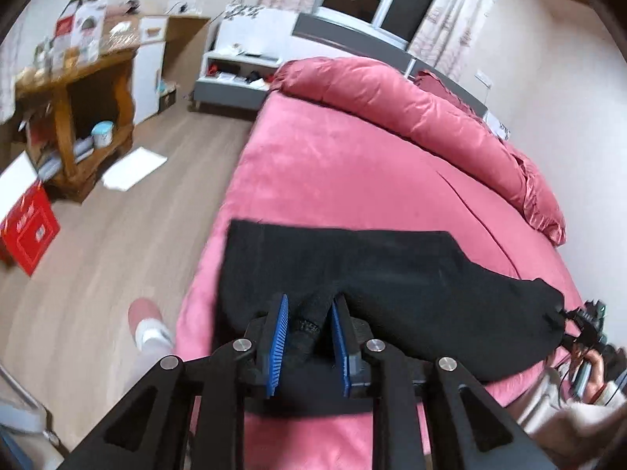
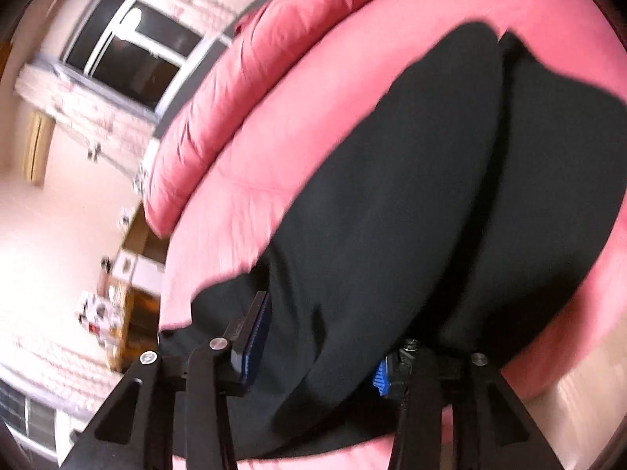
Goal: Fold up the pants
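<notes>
Our left gripper (image 1: 309, 315) pinches a bunch of the black pants (image 1: 392, 270) near the bed's (image 1: 333, 164) edge; our tilted right gripper (image 2: 325, 333) stands wide around cloth.

The right wrist view is smeared by motion blur. There the pants (image 2: 411, 203) cover most of the right gripper (image 2: 317, 337), so its jaw spacing cannot be told. The bed (image 1: 333, 164) runs off the near edge in both views.
</notes>
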A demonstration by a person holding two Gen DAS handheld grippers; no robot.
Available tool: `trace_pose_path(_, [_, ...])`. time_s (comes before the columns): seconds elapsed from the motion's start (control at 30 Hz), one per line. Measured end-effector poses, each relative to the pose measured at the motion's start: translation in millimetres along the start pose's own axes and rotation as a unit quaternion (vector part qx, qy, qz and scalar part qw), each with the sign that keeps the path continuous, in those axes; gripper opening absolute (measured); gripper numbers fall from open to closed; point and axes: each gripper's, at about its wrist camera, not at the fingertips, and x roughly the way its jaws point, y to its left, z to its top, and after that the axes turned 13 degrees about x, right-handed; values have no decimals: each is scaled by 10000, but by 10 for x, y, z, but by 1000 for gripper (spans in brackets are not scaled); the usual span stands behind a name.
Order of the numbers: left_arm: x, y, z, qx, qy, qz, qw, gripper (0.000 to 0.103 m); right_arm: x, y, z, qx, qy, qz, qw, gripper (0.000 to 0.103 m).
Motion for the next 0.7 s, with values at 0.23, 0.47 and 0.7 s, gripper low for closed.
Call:
trace_pose_path(0.23, [403, -517, 330, 163, 220, -244, 9993, 22, -5, -317, 751, 532, -794, -292, 9950, 46])
trace_pose_path(0.47, [181, -193, 172, -306, 426, 696, 9962, 22, -299, -104, 1032, 81, -1119, -227, 9934, 8])
trace_pose_path(0.7, [-503, 451, -22, -1613, -261, 2146, 9629, 22, -755, -290, 644, -84, -1519, -402, 9875, 8])
